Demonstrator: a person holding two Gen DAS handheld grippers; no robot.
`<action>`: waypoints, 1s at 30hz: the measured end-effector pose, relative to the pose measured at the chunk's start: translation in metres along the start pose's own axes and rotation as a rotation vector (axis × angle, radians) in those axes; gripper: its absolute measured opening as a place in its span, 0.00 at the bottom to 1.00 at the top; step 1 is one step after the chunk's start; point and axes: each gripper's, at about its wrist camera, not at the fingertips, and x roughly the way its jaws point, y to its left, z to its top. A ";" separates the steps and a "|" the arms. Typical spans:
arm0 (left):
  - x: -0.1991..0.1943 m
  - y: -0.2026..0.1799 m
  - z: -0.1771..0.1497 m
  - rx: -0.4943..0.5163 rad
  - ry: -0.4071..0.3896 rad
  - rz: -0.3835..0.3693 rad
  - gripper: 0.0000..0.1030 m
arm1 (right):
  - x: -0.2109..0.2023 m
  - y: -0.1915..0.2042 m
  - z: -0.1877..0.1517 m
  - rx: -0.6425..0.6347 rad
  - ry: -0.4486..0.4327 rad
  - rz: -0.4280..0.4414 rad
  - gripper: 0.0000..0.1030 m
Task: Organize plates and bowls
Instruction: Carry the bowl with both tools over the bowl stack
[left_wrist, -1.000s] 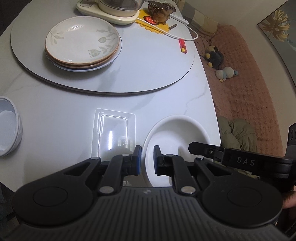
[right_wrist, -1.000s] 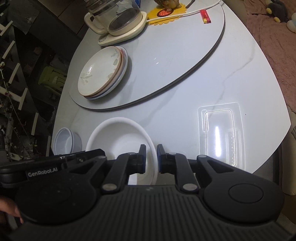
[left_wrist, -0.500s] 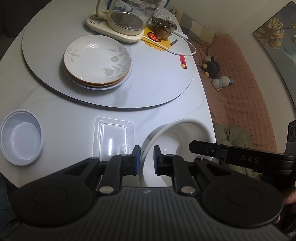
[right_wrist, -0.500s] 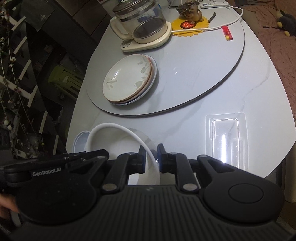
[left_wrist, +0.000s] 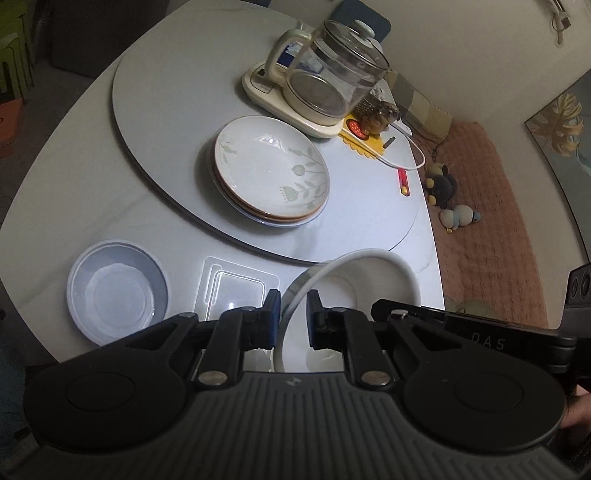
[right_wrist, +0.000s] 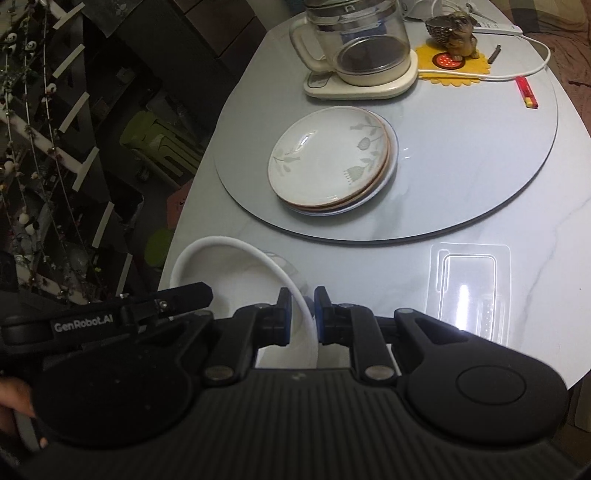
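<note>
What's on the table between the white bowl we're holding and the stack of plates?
Nothing but bare tabletop and the turntable's rim between white bowl and plate stack, clearest in the right wrist view.

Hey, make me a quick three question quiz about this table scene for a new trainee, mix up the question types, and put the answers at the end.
1. True or false: both grippers are shut on the rim of the white bowl.
2. What sits on top of the plate stack? A) a floral plate B) a cup C) a spoon
3. Fill in: the glass kettle stands on the round ____ at the table's middle.

Key: 1 true; 2 A; 3 turntable. The left gripper and right gripper clamp opposite sides.
</note>
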 end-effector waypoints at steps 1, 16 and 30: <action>-0.004 0.004 0.001 -0.001 -0.005 0.001 0.15 | 0.002 0.004 0.001 -0.002 0.002 0.001 0.16; -0.043 0.060 0.002 -0.063 -0.058 0.017 0.15 | 0.029 0.061 0.001 -0.034 0.001 0.007 0.16; -0.043 0.122 0.000 -0.169 -0.035 0.062 0.15 | 0.077 0.104 0.001 -0.080 0.055 -0.004 0.17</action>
